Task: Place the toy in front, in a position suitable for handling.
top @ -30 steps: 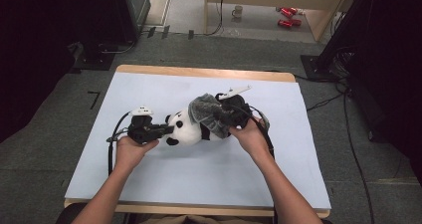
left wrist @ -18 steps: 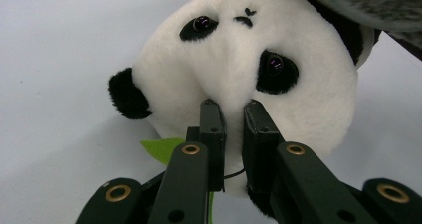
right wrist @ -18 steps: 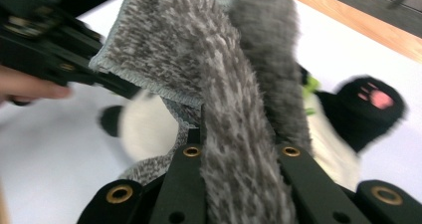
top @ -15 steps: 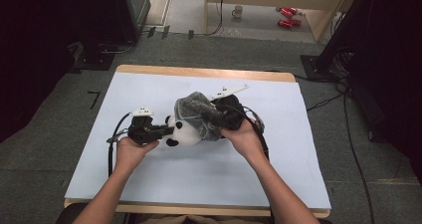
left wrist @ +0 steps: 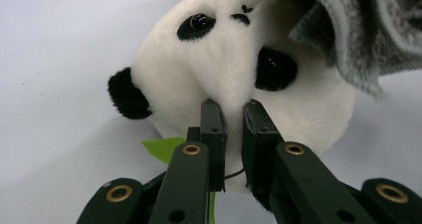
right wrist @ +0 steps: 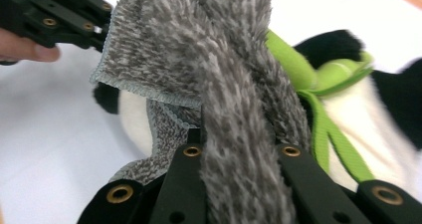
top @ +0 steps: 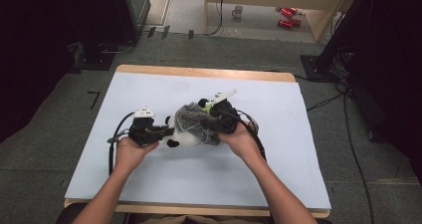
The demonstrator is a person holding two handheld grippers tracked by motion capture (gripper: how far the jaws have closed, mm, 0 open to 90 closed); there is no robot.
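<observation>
Toy panda, chin pinched by the left claw, may lose its grey cloth if the right claw, clamped on the cloth, tugs too hard.

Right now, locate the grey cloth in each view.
High view: grey cloth at centre, draped on the panda toy.
Left gripper view: top right corner, above the panda's face.
Right gripper view: centre, clamped in the tool.
Shared landmark: the panda toy.

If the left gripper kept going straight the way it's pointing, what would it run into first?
Likely nothing new: the left gripper is already pinching the plush panda at its face, so it would only push deeper into it.
</observation>
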